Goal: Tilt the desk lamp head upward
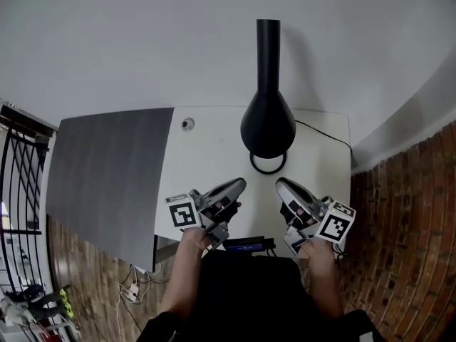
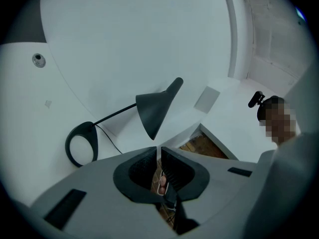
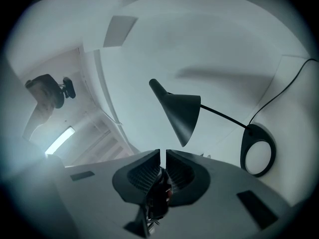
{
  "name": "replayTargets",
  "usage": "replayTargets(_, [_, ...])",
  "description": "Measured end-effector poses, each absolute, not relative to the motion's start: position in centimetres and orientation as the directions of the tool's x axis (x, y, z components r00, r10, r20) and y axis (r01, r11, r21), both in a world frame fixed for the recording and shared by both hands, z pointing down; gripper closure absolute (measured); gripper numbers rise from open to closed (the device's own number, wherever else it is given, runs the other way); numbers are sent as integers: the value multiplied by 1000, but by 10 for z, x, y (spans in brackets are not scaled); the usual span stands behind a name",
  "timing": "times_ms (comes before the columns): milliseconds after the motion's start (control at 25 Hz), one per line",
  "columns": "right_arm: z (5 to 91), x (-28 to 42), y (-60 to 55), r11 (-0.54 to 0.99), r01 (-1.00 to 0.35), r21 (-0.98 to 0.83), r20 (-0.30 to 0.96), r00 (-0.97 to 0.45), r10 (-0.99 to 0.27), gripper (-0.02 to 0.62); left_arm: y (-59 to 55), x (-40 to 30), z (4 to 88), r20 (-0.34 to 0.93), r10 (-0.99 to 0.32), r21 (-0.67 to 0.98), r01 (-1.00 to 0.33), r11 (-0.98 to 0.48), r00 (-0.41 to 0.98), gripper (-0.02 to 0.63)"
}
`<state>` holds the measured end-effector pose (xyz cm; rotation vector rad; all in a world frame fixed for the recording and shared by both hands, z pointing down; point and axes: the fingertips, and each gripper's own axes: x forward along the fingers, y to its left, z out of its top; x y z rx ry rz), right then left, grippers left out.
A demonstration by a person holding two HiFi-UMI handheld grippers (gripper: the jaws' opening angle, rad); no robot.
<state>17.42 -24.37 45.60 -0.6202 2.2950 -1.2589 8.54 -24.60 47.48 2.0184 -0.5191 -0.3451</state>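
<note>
Two grippers, both clenched on nothing; task looks not started, whole tilt left to do.

Head view: left gripper (image 1: 239,186) & right gripper (image 1: 282,185) sit low centre of frame over the near edge of the white desk (image 1: 206,148). Tips aim at the lamp, neither touches it. Lamp head (image 1: 268,120) = black cone, mid-frame just above them, narrow end toward top of frame, wide end over the base ring (image 1: 268,164). Cord (image 1: 324,134) runs off to the right.

Left gripper view: jaws pressed together, hairline slit only, nothing btwn them. Lamp head (image 2: 154,111) at centre, just above the jaw tips in frame but clearly apart from them. Thin lamp arm (image 2: 114,116) slopes down to the base ring at mid-left. Shade mouth faces down toward the desk, pointed tip up-right.

Right gripper view: jaws likewise closed & empty. Lamp head (image 3: 180,114) at centre, mouth down, base ring mid-right, cord curving to upper right.

Judgement: head sits in its lowered pose. A gripper has to reach it, get on the shade, then tip the mouth up.
</note>
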Motion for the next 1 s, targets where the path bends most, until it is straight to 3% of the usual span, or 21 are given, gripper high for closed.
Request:
replayTargets(80, [457, 172, -249, 488, -179, -855, -157, -806, -570, 572, -248, 84, 480, -1, -504, 878, -241, -415, 864, 567])
replayTargets(240, [459, 169, -255, 485, -226, -845, -118, -806, -581, 494, -257, 84, 499, 40, -485, 875, -265, -405, 873, 492])
replayTargets(560, [458, 175, -253, 448, -293, -844, -69, -770, -634, 492, -294, 99, 565, 42, -401, 914, -197, -355, 915, 485])
replayTargets(800, [462, 174, -248, 415, -356, -837, -5, -755, -656, 492, -313, 124, 631, 38, -334, 955, -133, -264, 942, 574])
replayTargets(1000, [469, 172, -247, 387, -398, -832, 50, -748, -662, 492, -320, 137, 682, 100, -322, 976, -156, -153, 942, 591])
